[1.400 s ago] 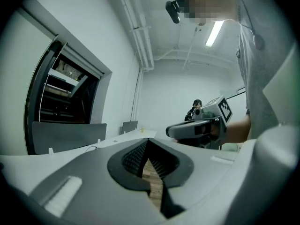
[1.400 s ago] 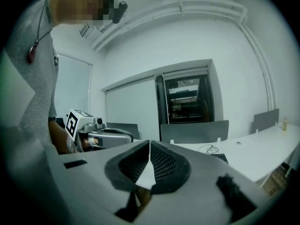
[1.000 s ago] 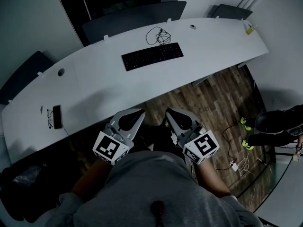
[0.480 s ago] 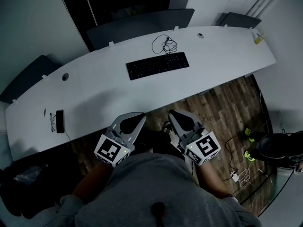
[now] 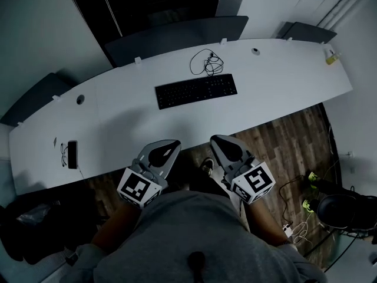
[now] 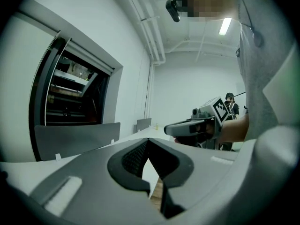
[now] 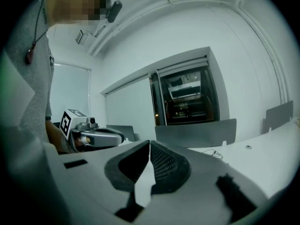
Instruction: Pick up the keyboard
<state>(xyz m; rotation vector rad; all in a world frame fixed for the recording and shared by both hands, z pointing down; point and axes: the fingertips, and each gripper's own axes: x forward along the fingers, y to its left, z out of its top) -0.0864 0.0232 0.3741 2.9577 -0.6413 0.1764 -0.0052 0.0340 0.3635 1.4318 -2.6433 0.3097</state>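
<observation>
A black keyboard [image 5: 196, 91] lies flat near the middle of the long white desk [image 5: 129, 117], with a coiled black cable [image 5: 206, 62] just behind it. My left gripper [image 5: 168, 144] and right gripper [image 5: 219, 141] are held side by side close to my body, short of the desk's front edge and well apart from the keyboard. Both are shut with nothing between the jaws. In the left gripper view the shut jaws [image 6: 148, 142] point over the desk, and the right gripper [image 6: 183, 129] shows beside them. In the right gripper view the shut jaws [image 7: 149, 144] point toward the desk.
A black phone [image 5: 72, 154] and glasses [image 5: 62, 151] lie at the desk's left end. Grey divider panels [image 5: 177, 35] stand behind the desk. A small yellow item [image 5: 332, 57] sits at the far right end. Cables and green things [image 5: 310, 187] lie on the wood floor at right.
Both grippers and the head have moved forward toward the desk, jaws staying shut. The keyboard sits lower and nearer the middle of the head view than before.
</observation>
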